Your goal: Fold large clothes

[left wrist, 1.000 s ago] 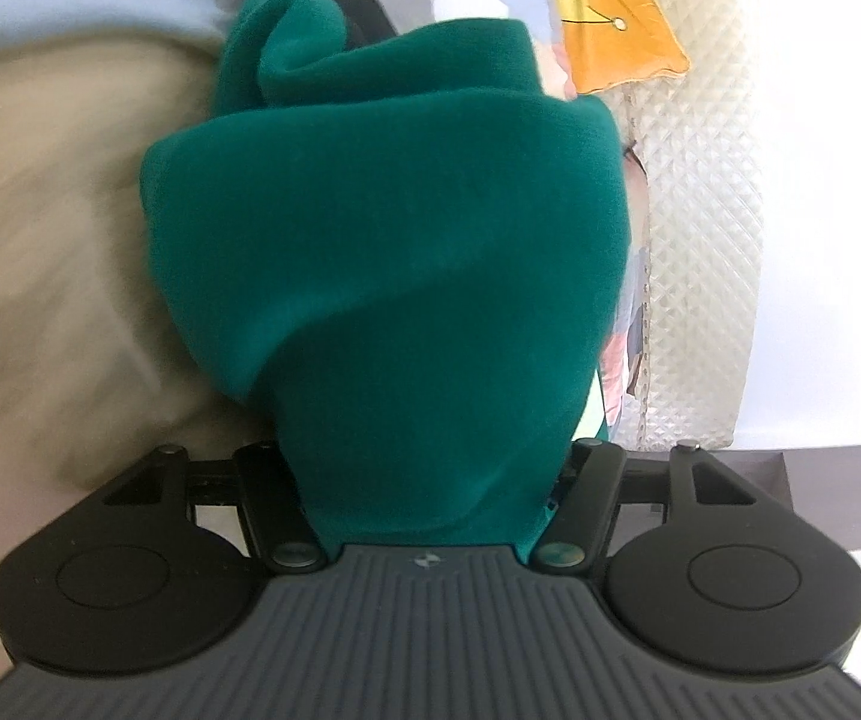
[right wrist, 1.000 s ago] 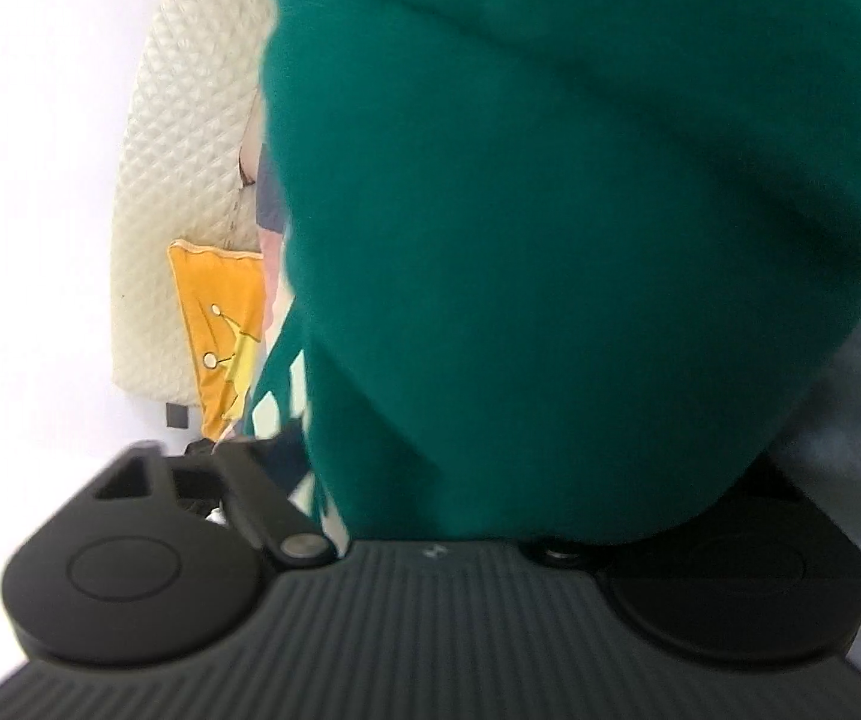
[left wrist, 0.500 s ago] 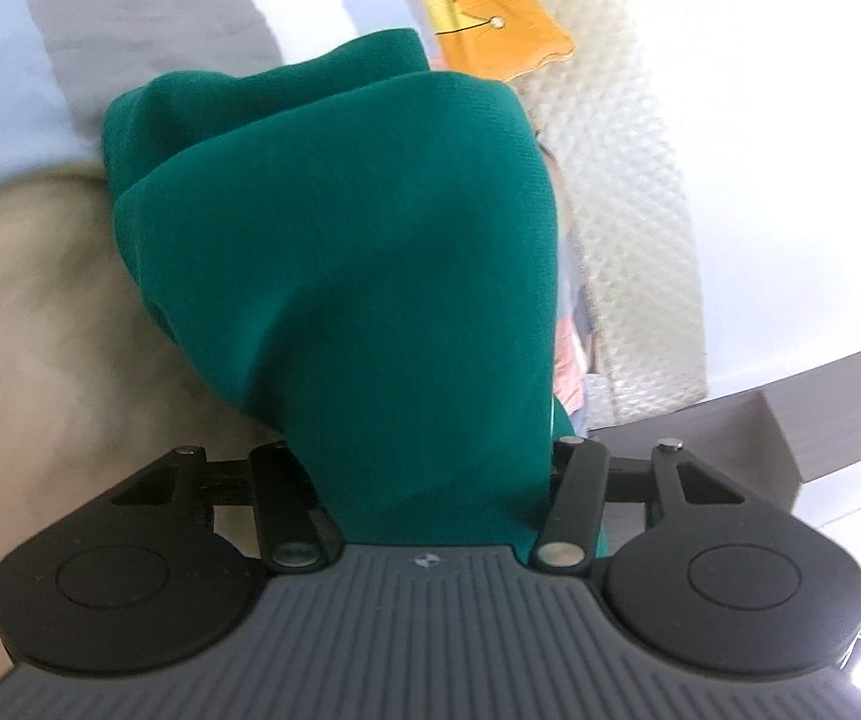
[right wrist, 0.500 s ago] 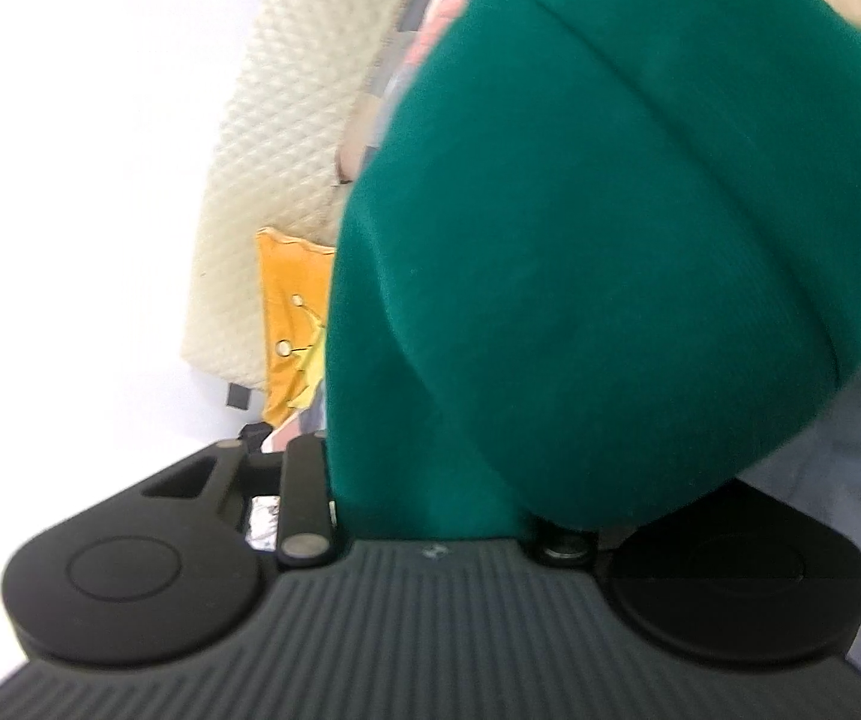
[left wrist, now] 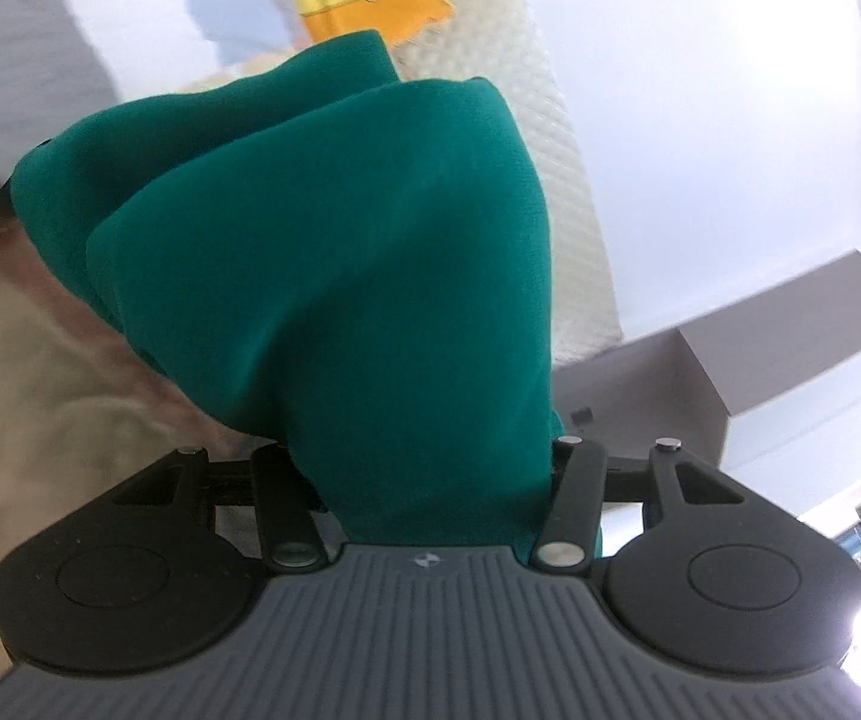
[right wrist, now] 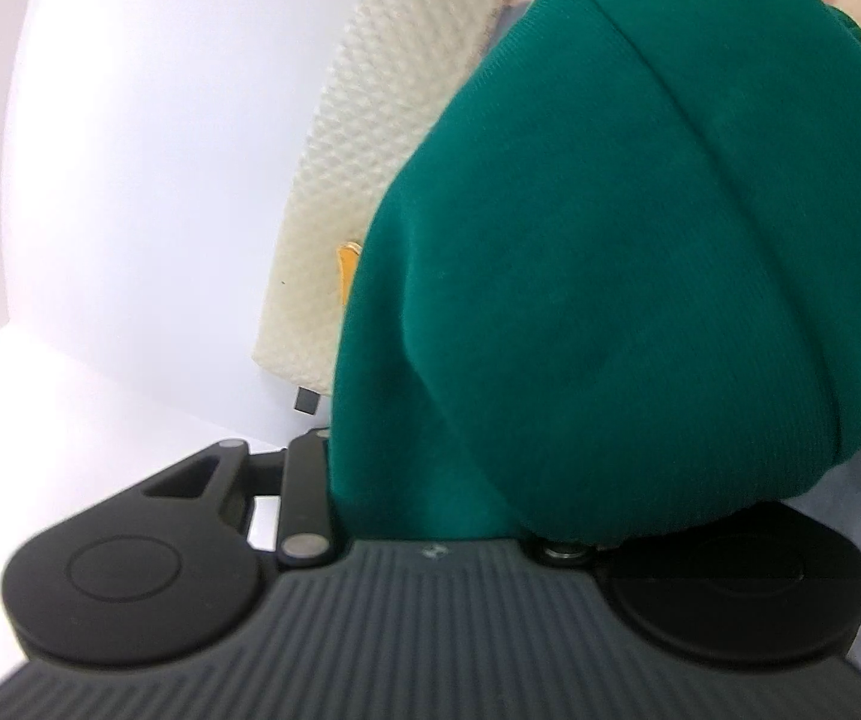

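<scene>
Green garment held bunched in both grippers.

The left gripper (left wrist: 430, 468) and right gripper (right wrist: 430, 480) each have jaws pinching the green garment (left wrist: 334, 276) (fingertips hidden by cloth), which fills the frame centre; a cream quilted panel (right wrist: 370, 138) and an orange cushion (left wrist: 370, 6) lie behind, upper frame.

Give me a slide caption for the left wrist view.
Left tool gripping a bunched green garment, with a cream textured panel behind.
</scene>
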`<state>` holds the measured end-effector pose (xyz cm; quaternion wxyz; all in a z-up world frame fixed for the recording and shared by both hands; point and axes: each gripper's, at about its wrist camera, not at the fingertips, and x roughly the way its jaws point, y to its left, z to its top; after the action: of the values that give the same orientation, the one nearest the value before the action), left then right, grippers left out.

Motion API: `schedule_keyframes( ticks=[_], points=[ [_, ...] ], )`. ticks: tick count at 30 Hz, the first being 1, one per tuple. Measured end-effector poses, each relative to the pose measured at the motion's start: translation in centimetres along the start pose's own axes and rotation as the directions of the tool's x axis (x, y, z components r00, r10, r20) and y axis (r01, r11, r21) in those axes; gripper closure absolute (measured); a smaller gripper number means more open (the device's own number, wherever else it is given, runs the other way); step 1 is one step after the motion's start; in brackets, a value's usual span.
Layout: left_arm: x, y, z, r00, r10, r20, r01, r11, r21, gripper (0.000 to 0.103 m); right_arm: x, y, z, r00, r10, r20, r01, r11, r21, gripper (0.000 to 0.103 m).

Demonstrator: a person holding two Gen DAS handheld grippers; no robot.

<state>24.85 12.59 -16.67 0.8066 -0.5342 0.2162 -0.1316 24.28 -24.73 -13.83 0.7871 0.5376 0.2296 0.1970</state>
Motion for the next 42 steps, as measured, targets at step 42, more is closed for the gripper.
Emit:
schedule_keyframes(
  ticks=[42],
  points=[
    [41.9,-1.5,3.7,0.953,-0.057,-0.299,0.086,0.993,0.083,0.045,9.4,-7.5,19.5,0.986,-0.072,0.150,0.088,0.991,-0.104,0.060]
  ],
)
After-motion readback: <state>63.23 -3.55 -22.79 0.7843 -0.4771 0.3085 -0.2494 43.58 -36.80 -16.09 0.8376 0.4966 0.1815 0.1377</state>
